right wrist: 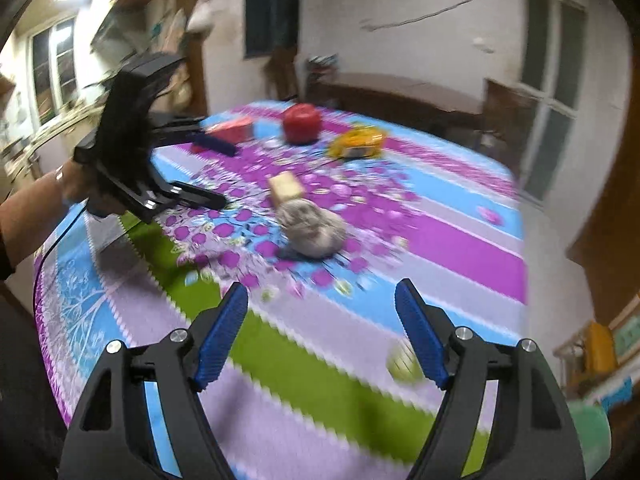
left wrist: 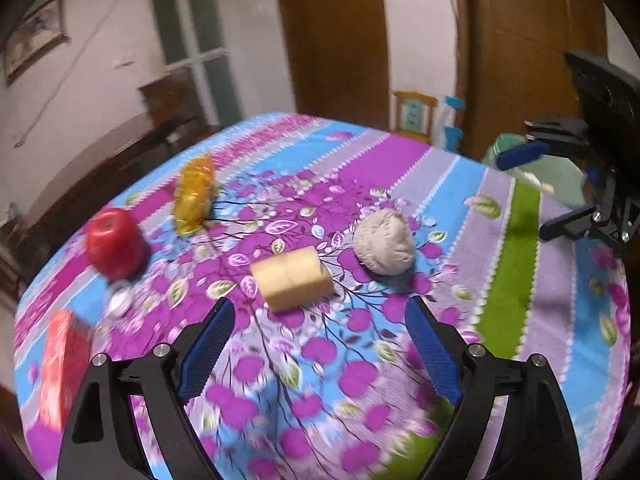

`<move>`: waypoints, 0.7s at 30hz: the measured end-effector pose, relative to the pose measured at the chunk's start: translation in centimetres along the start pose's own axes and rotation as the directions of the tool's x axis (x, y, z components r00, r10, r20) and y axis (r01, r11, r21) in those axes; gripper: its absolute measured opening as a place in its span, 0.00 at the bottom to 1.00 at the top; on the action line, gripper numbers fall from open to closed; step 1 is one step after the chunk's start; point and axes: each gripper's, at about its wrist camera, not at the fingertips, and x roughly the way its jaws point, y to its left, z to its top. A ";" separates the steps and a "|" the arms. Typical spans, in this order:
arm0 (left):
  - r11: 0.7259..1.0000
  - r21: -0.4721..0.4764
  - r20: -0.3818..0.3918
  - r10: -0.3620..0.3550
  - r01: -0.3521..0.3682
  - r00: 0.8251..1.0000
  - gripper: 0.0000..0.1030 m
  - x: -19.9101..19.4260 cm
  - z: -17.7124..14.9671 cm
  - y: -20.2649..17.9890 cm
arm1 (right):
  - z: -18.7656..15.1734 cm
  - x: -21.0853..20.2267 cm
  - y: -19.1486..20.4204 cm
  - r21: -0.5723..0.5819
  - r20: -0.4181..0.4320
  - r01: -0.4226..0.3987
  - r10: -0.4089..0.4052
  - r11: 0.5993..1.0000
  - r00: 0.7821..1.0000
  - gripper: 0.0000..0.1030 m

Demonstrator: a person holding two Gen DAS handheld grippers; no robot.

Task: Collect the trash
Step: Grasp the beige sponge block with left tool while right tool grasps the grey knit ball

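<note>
A crumpled grey paper ball (left wrist: 384,242) lies mid-table; it also shows in the right wrist view (right wrist: 314,228). A tan block (left wrist: 294,282) lies next to it, also in the right wrist view (right wrist: 285,188). A yellow wrapper (left wrist: 195,194) (right wrist: 358,142), a red cup (left wrist: 115,242) (right wrist: 302,122), a red packet (left wrist: 60,364) (right wrist: 236,128) and a small foil piece (left wrist: 120,300) lie further left. My left gripper (left wrist: 320,350) is open above the cloth, short of the block. My right gripper (right wrist: 322,334) is open and empty, short of the paper ball; it shows in the left wrist view (left wrist: 528,192).
The table wears a flowered purple, blue and green cloth (left wrist: 504,280). A green bin (left wrist: 560,172) stands beyond the table's right edge, also seen in the right wrist view (right wrist: 592,436). A wooden door (left wrist: 532,52) and a small chair (left wrist: 414,114) stand behind.
</note>
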 end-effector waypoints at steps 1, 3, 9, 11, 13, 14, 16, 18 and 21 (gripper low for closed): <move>1.000 0.020 -0.005 -0.014 0.014 1.000 0.84 0.9 0.3 0.2 | 0.7 1.4 0.1 -0.020 -0.019 -0.021 0.021 1.000 1.000 0.71; 0.997 0.048 -0.006 -0.054 0.055 0.999 0.85 2.1 0.7 0.6 | 1.3 3.0 0.0 -0.049 -0.041 -0.051 0.049 0.997 0.998 0.71; 0.995 0.039 0.003 -0.087 0.087 0.996 0.85 4.4 1.1 2.1 | 2.5 7.3 -0.3 -0.110 -0.099 -0.096 0.086 0.989 0.991 0.71; 0.996 0.048 0.016 -0.081 0.080 0.997 0.85 4.7 1.3 2.3 | 2.6 7.8 -0.4 -0.115 -0.108 -0.111 0.099 0.987 0.989 0.70; 0.996 0.058 0.023 -0.075 0.074 0.997 0.85 5.1 1.4 2.4 | 2.6 8.3 -0.6 -0.122 -0.121 -0.125 0.110 0.985 0.987 0.62; 0.995 0.064 0.014 -0.080 0.079 0.997 0.85 5.3 1.5 2.4 | 2.5 8.5 -0.7 -0.125 -0.123 -0.118 0.102 0.985 0.987 0.60; 0.994 0.088 -0.004 -0.065 0.065 0.998 0.80 5.7 1.5 2.1 | 2.4 8.4 -1.3 -0.111 -0.120 -0.112 0.098 0.988 0.988 0.47; 0.993 0.100 -0.022 -0.065 0.067 0.998 0.66 6.1 1.5 1.9 | 2.3 8.0 -2.0 -0.074 -0.106 -0.134 0.126 0.988 0.986 0.44; 0.992 0.124 -0.031 -0.011 0.015 0.999 0.55 6.3 1.3 1.4 | 2.0 7.7 -2.1 -0.049 -0.091 -0.139 0.134 0.989 0.987 0.41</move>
